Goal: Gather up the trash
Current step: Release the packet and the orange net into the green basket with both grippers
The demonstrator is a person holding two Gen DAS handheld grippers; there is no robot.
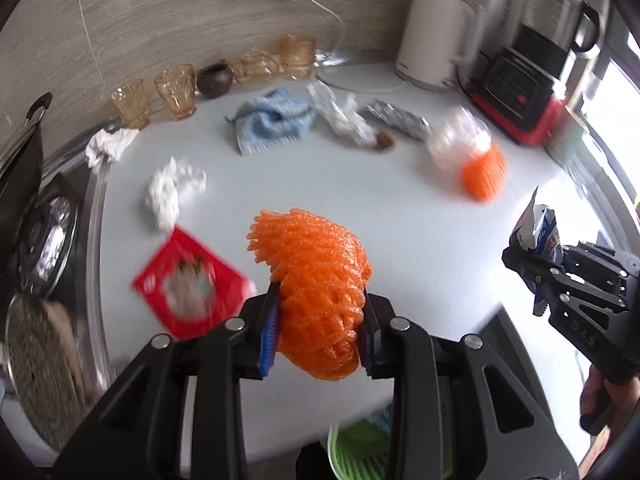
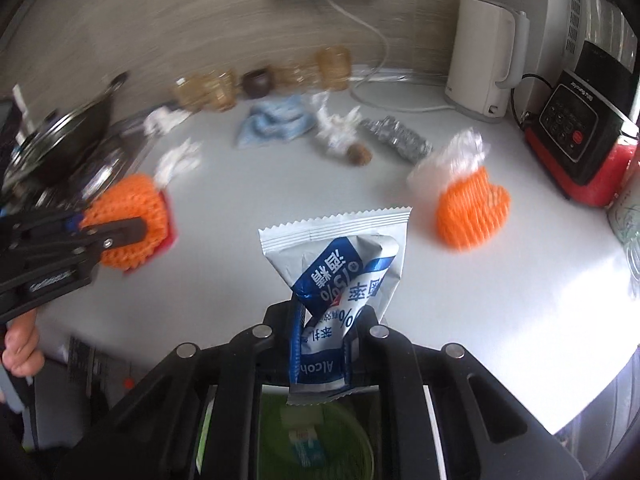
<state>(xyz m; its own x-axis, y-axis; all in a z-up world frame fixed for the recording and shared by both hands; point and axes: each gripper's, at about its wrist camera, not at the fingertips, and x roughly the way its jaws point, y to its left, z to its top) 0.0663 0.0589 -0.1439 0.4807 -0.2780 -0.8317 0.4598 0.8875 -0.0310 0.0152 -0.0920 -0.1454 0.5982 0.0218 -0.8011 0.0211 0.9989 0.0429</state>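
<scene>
Trash in both tools: left gripper (image 1: pixel 320 332) pinches orange foam net (image 1: pixel 316 280), soft, springy, light; right gripper (image 2: pixel 320 344) clamps wipe wrapper (image 2: pixel 344 276) by its lower end, thin, slick. Both hang over green bin (image 2: pixel 352 440) at counter (image 1: pixel 360 208) edge.

Green bin (image 1: pixel 352 456) at 6 o'clock half hidden behind gripper arms, cut by bottom edge. Red packet (image 1: pixel 188 286) print blurred, unreadable. Blender (image 1: pixel 560 12) cut off at 1 o'clock.
</scene>
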